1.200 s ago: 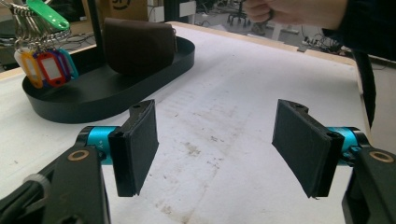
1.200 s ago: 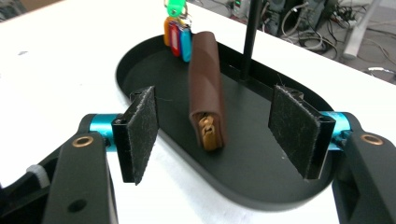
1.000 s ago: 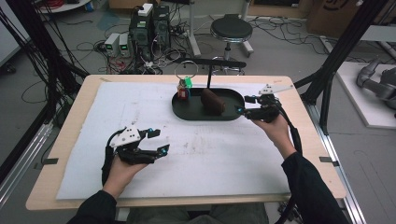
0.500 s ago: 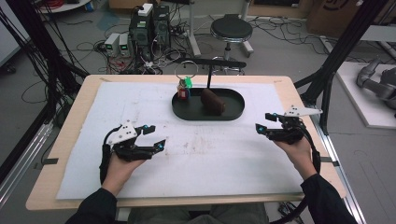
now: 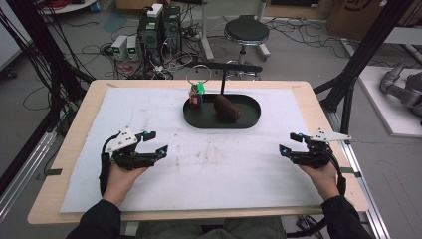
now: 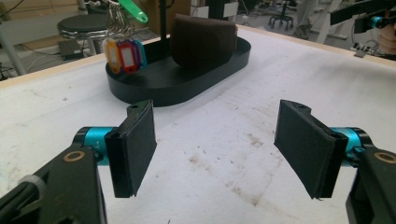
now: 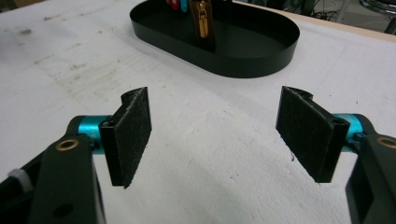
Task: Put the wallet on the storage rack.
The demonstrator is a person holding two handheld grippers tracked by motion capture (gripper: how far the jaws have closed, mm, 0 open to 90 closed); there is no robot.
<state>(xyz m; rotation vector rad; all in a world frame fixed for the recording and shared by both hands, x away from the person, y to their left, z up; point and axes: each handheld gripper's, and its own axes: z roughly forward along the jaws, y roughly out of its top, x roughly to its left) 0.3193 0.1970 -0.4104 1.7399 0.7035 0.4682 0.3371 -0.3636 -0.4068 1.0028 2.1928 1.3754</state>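
Note:
A black oval tray (image 5: pixel 249 120) lies at the far middle of the white mat. In it stands a brown wallet (image 5: pixel 226 107), and a bunch of coloured key tags (image 5: pixel 196 92) hangs at its left end. My left gripper (image 5: pixel 157 141) rests open at the near left, pointing toward the tray (image 6: pixel 187 88), nothing between its jaws (image 6: pixel 215 149). My right gripper (image 5: pixel 288 143) sits at the near right, open and empty (image 7: pixel 215 140); its jaws have just been opening. It faces the tray (image 7: pixel 261 65), where the wallet (image 7: pixel 203 23) shows edge on with a gold zip.
A black stand with a cross bar (image 5: pixel 224 67) rises behind the tray. The white mat (image 5: pixel 209 169) covers most of the wooden table (image 5: pixel 318 119). A stool (image 5: pixel 246 32) and computer boxes (image 5: pixel 159 25) stand on the floor beyond the far edge.
The right hand has drawn back from the tray's right end to the near right of the mat and come lower. The left hand has stayed about where it was.

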